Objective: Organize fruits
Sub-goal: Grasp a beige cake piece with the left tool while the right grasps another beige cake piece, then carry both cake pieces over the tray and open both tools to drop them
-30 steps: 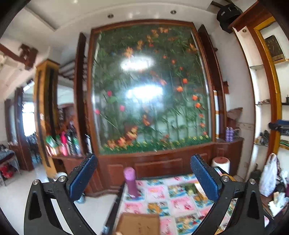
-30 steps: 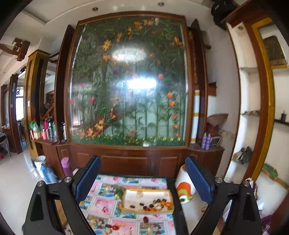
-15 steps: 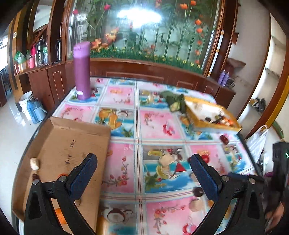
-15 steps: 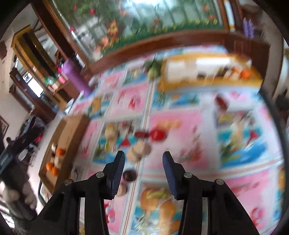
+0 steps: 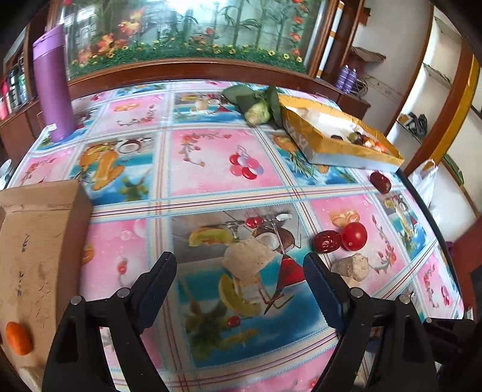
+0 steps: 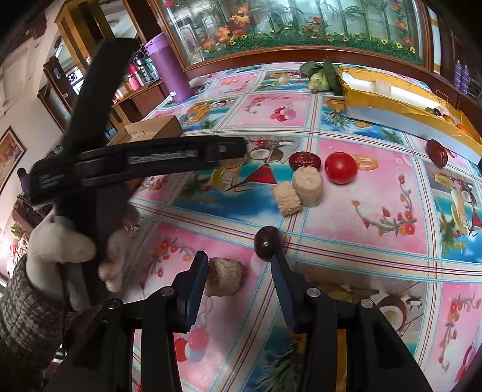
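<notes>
Over at the far right of the table, a shallow gold-sided tray (image 5: 323, 141) holds a small cluster of fruits in one corner; their kinds are too small to tell. Nearer left, a flat cardboard box (image 5: 39, 235) carries one orange fruit (image 5: 18, 337), its other contents cut off by the frame edge.

Loose on the fruit-print tablecloth (image 5: 205, 156) lie a cherry tomato (image 6: 341, 167), a red date (image 6: 304, 159), another date (image 6: 437, 153) by the tray, beige cylindrical pieces (image 6: 307, 186) and a dark round fruit (image 6: 266, 243).

The left gripper (image 5: 239, 271), held in a white-gloved hand (image 6: 64, 250), stands wide, its jaws having just been closing, with a beige lump (image 5: 247, 259) between them, untouched. The right gripper (image 6: 239, 265) is half-closed and empty; a beige chunk (image 6: 223, 276) sits by its left finger, though contact is unclear.

A purple flask (image 5: 52, 84) and a leafy green item (image 5: 256, 105) stand further back, before a wooden cabinet with a flower mural (image 6: 301, 21).
</notes>
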Motion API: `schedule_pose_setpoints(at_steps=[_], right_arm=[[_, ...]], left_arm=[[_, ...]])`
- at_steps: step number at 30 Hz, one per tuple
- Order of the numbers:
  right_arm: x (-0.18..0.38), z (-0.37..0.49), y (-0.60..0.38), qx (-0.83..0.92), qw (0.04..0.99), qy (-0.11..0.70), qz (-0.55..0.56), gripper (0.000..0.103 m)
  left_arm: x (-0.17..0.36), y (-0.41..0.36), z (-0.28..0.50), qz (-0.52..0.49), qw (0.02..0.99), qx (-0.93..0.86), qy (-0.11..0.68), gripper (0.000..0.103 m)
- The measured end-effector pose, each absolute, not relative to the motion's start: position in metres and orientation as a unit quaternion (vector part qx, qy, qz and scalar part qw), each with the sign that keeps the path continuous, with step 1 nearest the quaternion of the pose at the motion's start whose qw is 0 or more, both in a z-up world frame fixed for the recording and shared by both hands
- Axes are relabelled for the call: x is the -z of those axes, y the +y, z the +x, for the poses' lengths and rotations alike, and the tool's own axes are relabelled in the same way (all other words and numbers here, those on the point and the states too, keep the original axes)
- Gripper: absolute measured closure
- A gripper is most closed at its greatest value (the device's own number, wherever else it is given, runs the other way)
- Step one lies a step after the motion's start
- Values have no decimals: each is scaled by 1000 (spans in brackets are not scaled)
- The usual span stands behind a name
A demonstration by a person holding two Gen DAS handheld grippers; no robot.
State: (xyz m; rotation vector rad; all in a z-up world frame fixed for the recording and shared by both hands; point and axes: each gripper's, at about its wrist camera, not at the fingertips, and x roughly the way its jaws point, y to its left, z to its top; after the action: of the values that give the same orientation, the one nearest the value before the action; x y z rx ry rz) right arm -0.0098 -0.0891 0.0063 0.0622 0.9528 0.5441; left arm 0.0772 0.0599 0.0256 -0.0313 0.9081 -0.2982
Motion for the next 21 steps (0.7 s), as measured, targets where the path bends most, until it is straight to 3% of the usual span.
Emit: schedule_pose_setpoints(at_steps=[2,4,6,7,12,14,21], right_arm=[[-5,-15,-87,-266,850,454,29,55],[-2,-16,-83,-274,846,457,29,55],[0,-17,-79,-279,843,459,26,55],[2,-18,-77,-281,842,461,24,56],[3,-24,-65,-281,845,455,4,75],[2,-28,-61,-279,847,452,-6,77],[-7,-46,-50,-281,853,440,-14,79]], left_arm=[[-19,55,80,-4,884,147,444,20],[-14,52,81,5,879,148,453,41],[-15,51,79,15,881,144,451,69],[-16,52,78,16,881,139,452,74],[-23,66,69,-18,877,133,461,77],[-29,76,59,-36,880,132,455,83],[-63,128,5,-107,895,104,421,83]])
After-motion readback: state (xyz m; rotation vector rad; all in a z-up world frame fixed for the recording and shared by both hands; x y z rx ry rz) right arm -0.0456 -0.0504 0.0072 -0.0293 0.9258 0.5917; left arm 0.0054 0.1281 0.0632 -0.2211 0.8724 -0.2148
